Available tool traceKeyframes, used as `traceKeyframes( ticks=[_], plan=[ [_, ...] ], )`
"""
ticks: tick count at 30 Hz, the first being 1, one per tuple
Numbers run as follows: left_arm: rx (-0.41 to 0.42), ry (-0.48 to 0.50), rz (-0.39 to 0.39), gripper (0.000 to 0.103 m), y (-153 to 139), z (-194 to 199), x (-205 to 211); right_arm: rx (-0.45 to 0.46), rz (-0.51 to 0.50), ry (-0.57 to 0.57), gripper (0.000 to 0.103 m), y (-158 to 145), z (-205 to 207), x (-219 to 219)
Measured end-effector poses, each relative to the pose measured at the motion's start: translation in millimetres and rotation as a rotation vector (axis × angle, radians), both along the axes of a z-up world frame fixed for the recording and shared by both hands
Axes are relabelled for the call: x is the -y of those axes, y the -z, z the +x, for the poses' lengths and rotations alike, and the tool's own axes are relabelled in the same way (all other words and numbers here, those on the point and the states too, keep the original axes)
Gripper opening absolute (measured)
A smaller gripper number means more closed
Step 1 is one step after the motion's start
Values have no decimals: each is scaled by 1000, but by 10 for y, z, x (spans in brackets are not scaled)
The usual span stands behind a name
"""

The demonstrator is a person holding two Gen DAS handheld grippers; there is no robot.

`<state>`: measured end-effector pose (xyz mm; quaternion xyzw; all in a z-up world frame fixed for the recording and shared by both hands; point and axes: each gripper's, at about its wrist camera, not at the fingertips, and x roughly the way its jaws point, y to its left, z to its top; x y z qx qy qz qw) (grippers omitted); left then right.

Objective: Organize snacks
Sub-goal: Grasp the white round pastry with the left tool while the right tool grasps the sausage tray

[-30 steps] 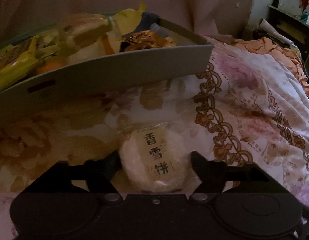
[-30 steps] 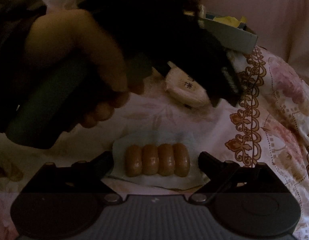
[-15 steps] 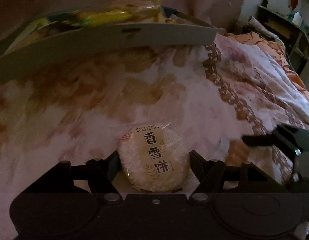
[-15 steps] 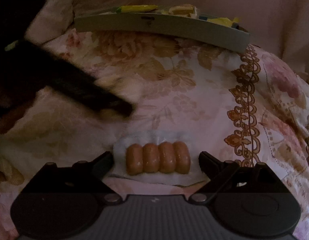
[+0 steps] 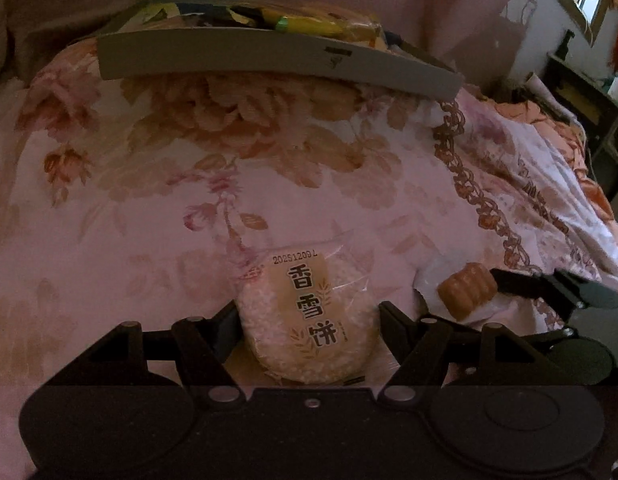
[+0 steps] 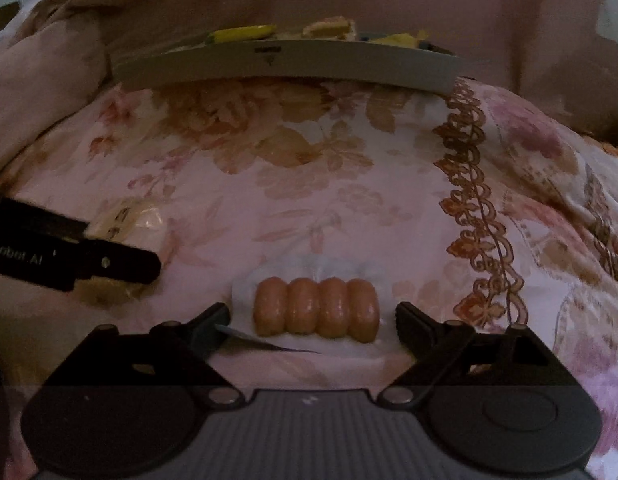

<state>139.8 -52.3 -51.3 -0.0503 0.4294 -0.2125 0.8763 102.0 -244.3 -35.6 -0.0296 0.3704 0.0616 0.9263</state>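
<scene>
A round rice cracker packet [image 5: 309,320] with printed characters sits between the fingers of my left gripper [image 5: 307,312], which is shut on it just above the floral bedspread. In the right wrist view the same left gripper [image 6: 123,246] reaches in from the left with the cracker [image 6: 129,216]. My right gripper [image 6: 311,312] is shut on a clear pack of small sausages [image 6: 315,312], its pads against the wrapper's edges. That sausage pack [image 5: 467,292] also shows at the right of the left wrist view. A grey box [image 5: 269,56] holding several snacks lies at the far end of the bed.
The floral bedspread [image 6: 309,184] covers the ground between the grippers and the box [image 6: 285,64]. A pink wall or headboard rises behind the box. Rumpled bedding lies to the left [image 6: 49,80], and dark furniture [image 5: 581,96] stands at the far right.
My left gripper has drawn back from the box with the cracker still in it. The hand and gripper that blocked the right view now sit at its left edge. The sausage pack stays between the right fingers.
</scene>
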Motion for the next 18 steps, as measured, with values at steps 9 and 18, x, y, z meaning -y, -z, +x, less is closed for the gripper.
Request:
traceKeyframes(
  ticks=[9, 18],
  plan=[
    [6, -2, -30, 73, 24, -15, -55, 32, -1, 39, 102, 59, 19, -41],
    [15, 7, -16, 73, 31, -4, -38, 43, 1, 33, 93, 55, 37, -47]
  ],
)
